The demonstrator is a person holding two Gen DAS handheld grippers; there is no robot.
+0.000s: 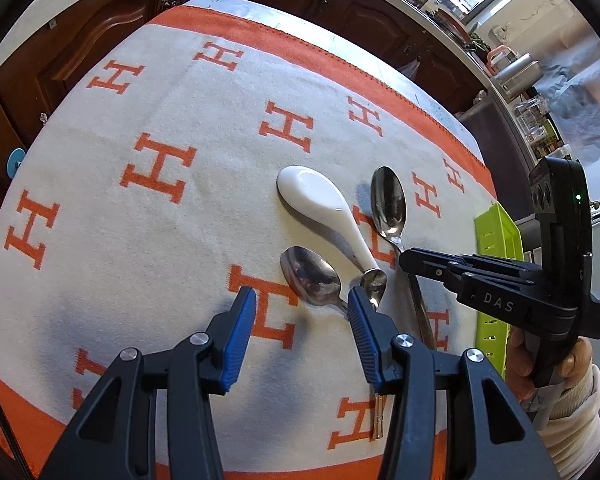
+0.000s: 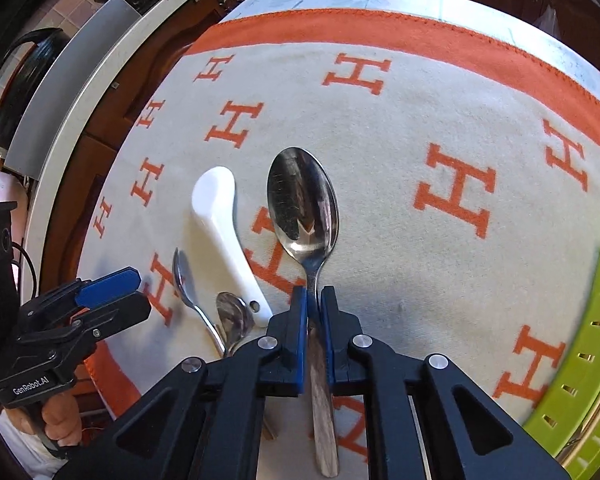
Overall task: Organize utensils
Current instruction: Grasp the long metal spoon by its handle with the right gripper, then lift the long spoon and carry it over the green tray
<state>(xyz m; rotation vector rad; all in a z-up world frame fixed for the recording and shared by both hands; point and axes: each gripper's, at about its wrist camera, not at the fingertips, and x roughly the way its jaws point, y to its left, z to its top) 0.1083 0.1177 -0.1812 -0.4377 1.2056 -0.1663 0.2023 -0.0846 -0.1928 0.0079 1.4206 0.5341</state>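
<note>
A white ceramic spoon [image 1: 320,208] lies on the cream and orange cloth [image 1: 140,220], with a steel spoon [image 1: 312,278] left of its handle and a small steel spoon [image 1: 374,282] at its handle end. My left gripper [image 1: 302,308] is open above the cloth, its right pad beside the small spoon. My right gripper [image 2: 313,304] is shut on the neck of a large steel spoon [image 2: 302,196], whose bowl points away over the cloth. The large spoon [image 1: 388,204] and right gripper [image 1: 408,258] also show in the left wrist view. The white spoon [image 2: 224,232] shows in the right wrist view.
A lime green slotted tray [image 2: 580,352] sits at the right edge of the table; it also shows in the left wrist view [image 1: 496,248]. Dark wooden cabinets [image 1: 100,28] and a counter with a sink tap stand behind the table.
</note>
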